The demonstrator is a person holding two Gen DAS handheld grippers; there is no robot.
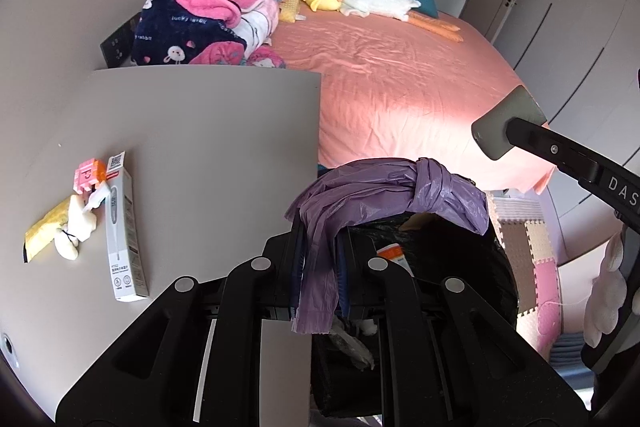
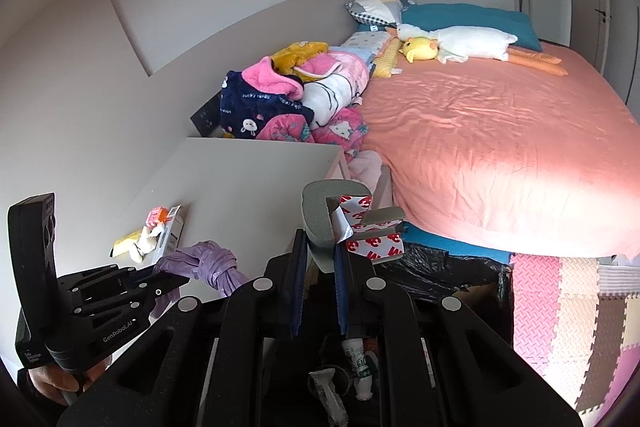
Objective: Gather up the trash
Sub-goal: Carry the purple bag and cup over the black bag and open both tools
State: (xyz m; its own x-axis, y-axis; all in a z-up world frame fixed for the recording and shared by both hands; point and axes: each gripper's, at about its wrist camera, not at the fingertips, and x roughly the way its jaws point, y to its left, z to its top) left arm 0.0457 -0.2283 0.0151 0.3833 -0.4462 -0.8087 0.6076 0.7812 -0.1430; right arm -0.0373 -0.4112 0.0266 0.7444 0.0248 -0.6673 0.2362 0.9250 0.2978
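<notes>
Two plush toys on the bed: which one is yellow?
The small round plush, nearer the blanket pile; the long goose behind it is white with orange legs.

bed sheet [image 1: 400,75]: salmon pink | knotted trash bag [image 1: 360,195]: pale purple | bin liner [image 2: 440,271]: black | duvet [image 2: 460,19]: teal | plush toy [image 2: 420,49]: yellow | goose toy [image 2: 472,41]: white, orange legs | floor mats [image 2: 568,307]: pink, beige, brown squares | robe [image 1: 172,31]: navy, bunny print

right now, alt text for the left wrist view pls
The left gripper is shut on a knotted purple bag above a black trash bag. A grey table to the left holds a thermometer box; a pink bed lies beyond.
</notes>
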